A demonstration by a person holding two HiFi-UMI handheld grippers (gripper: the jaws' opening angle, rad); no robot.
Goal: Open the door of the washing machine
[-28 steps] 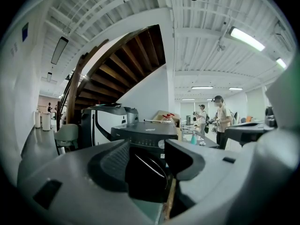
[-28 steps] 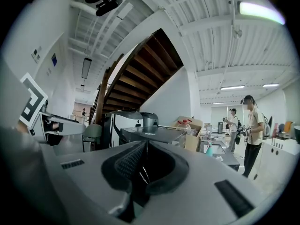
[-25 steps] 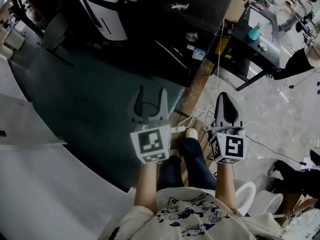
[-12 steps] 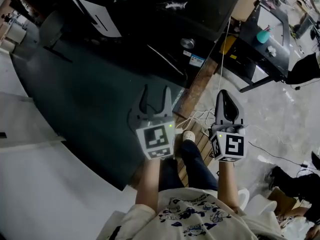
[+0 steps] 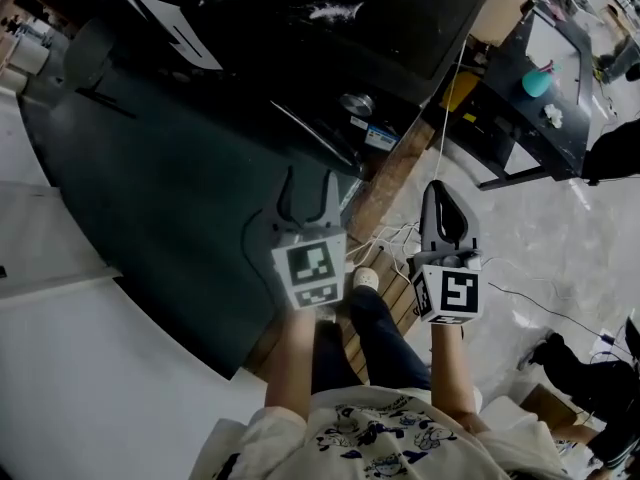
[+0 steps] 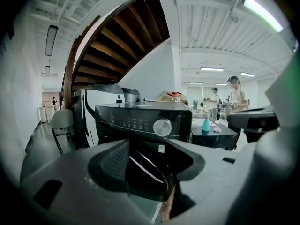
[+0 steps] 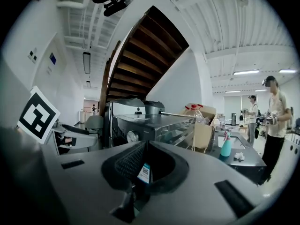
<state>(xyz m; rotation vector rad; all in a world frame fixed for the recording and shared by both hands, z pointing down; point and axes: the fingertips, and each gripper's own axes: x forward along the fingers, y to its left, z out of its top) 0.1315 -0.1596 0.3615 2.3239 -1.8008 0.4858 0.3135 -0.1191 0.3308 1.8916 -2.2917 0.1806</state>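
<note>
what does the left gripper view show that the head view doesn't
Only the left gripper view: the wooden staircase underside and the ceiling lights.
Only the head view: the right tool with its jaws together, the person's legs, printed shirt and floor cables.
Both: the washing machine with its dial, the teal spray bottle, and the left tool with its jaws apart, holding nothing.

This is a large open lab or workshop hall, not a home: strip lights [image 6: 262,13] run along a white ribbed ceiling, and a wooden staircase [image 6: 126,36] rises over a free-standing washing machine [image 6: 140,121]. Nearby are a black workbench [image 5: 540,118] with a teal spray bottle [image 5: 537,81], a cardboard box [image 7: 204,135], loose cables [image 5: 400,238] on the polished floor, and people [image 7: 272,121] standing farther back.
</note>
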